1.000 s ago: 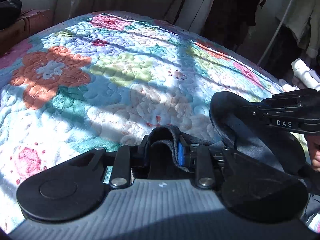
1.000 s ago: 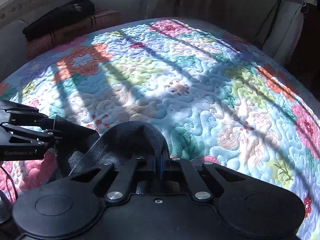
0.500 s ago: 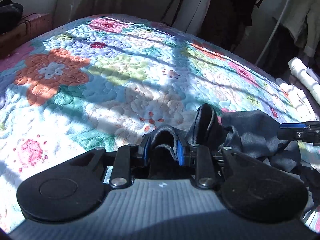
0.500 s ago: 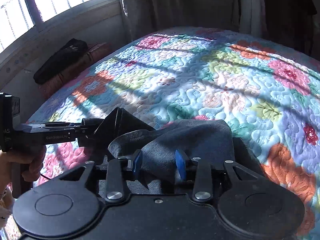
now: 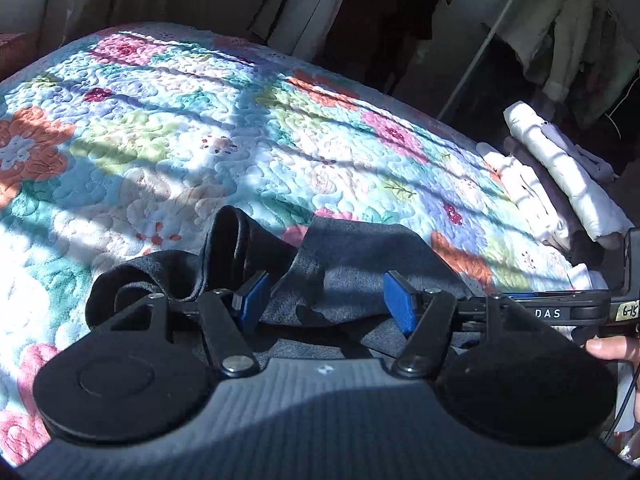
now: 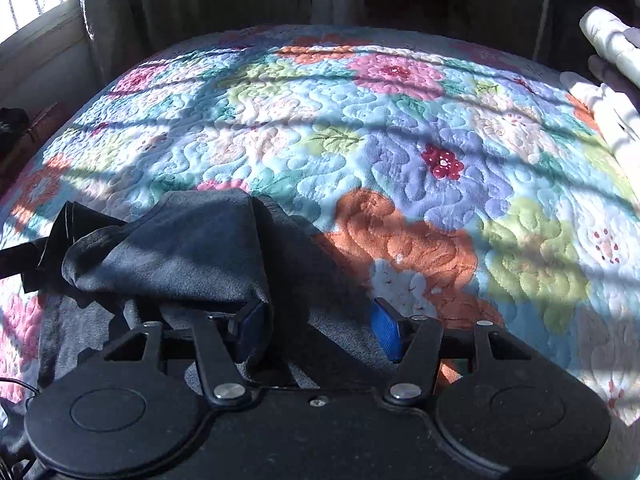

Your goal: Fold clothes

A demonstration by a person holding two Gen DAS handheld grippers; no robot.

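Both of my claws are spreading apart over the dark grey cloth, which lies bunched on the flowery quilt in the lower middle of each view. My left claw has its blue pads wide, with the cloth lying loose between them and not pinched. My right claw is the same, pads apart with cloth under them, and some folded white clothes sit at the right edge.
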